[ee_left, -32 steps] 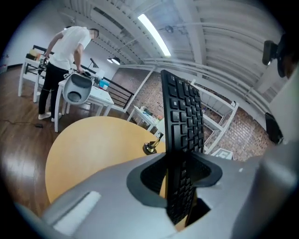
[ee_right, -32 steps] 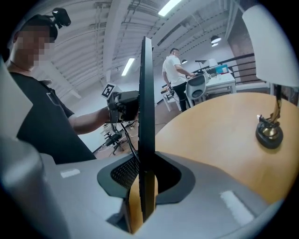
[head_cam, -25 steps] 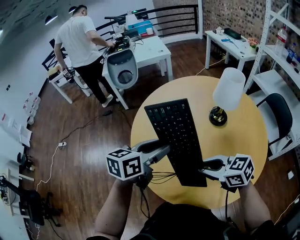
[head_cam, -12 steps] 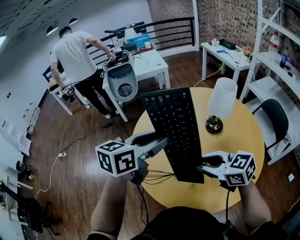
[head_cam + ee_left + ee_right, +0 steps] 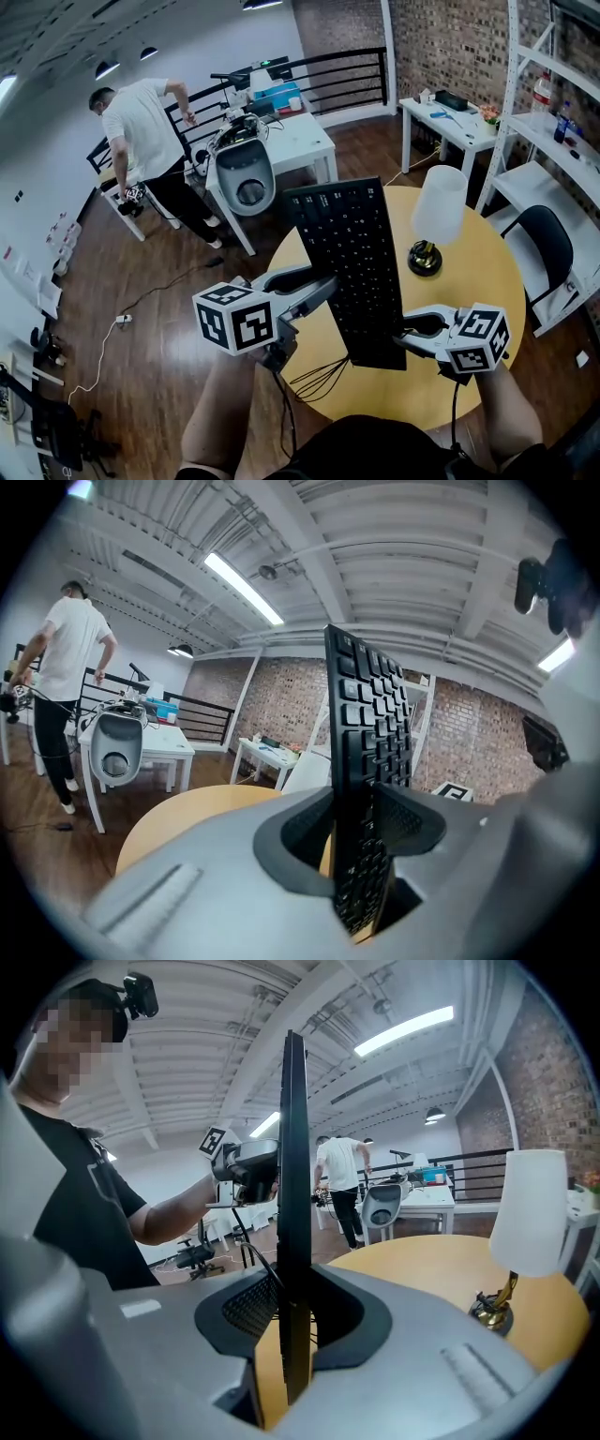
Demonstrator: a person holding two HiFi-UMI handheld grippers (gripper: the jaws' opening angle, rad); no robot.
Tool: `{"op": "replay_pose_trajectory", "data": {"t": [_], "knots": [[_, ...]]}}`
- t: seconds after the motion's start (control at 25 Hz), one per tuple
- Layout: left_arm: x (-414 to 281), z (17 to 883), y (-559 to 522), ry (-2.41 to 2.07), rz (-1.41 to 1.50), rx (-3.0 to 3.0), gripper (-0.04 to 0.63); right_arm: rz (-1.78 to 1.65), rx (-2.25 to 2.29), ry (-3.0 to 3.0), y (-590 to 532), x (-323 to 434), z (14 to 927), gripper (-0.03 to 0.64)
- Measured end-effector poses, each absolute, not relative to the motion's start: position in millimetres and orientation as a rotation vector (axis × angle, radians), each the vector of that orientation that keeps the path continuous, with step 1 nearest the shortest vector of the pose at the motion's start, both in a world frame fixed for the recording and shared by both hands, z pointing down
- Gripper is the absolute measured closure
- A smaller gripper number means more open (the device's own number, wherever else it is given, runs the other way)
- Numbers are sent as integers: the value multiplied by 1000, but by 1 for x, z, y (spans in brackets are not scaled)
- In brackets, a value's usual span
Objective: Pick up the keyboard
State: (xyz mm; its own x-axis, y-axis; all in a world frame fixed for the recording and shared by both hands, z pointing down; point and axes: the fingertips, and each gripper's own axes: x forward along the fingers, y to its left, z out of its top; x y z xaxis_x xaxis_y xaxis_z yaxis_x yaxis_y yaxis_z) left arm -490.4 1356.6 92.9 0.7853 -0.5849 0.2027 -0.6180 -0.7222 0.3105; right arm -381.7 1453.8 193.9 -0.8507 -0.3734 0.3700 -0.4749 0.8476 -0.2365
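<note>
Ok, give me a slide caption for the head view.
Left tool and right tool hold the black keyboard above the round table.

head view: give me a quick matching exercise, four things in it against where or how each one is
1 keyboard
2 lamp
3 round table
4 person

A stands on the table
B yellow top
C beside the white desk
D clamped by left gripper and right gripper

Pairs: 1-D, 2-A, 3-B, 4-C
</note>
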Motion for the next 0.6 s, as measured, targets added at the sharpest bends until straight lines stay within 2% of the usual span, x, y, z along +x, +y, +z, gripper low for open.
{"op": "replay_pose_trajectory", "data": {"t": [0.6], "knots": [[-490,83,1369,-928,150,2638,287,435,652,-2711,1464,-382,188,522]]}}
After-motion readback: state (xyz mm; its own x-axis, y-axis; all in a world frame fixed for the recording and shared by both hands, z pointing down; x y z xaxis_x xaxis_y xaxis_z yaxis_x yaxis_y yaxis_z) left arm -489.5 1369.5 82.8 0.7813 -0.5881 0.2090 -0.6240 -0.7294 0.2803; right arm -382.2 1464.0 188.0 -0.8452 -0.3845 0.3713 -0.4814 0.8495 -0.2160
